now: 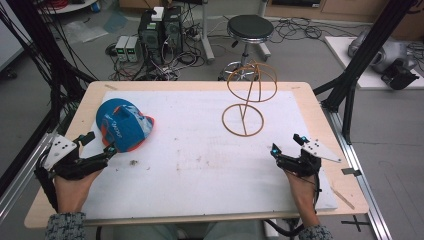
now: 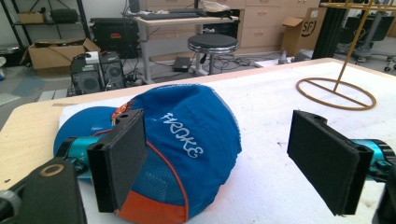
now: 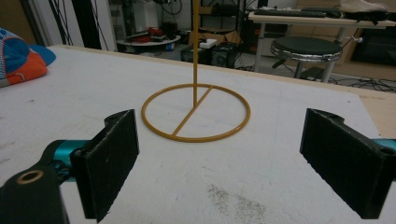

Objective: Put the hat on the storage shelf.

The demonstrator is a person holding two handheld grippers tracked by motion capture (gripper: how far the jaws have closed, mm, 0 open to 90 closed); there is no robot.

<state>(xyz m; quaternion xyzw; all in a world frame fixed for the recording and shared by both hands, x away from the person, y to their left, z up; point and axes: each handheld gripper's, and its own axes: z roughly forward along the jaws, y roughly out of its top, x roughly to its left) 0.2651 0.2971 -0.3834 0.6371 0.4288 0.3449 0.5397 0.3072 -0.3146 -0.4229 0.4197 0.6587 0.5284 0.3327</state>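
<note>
Jaws of both the left gripper [image 2: 219, 158] and right gripper [image 3: 233, 163] stand wide, holding nothing. Blue-and-orange fabric cap [image 1: 123, 124] lies near the bench's left edge; I judge the left jaws should close on its crown gently.

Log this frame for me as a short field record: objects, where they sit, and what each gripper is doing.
surface: white mat on a wooden table
cap: blue and orange cap, on the mat's left side
stand: gold wire stand, upright on the mat's far right part, nothing on it
left gripper: open, fingers either side of the cap's near edge, not closed on it
right gripper: open, holding nothing, short of the stand
</note>
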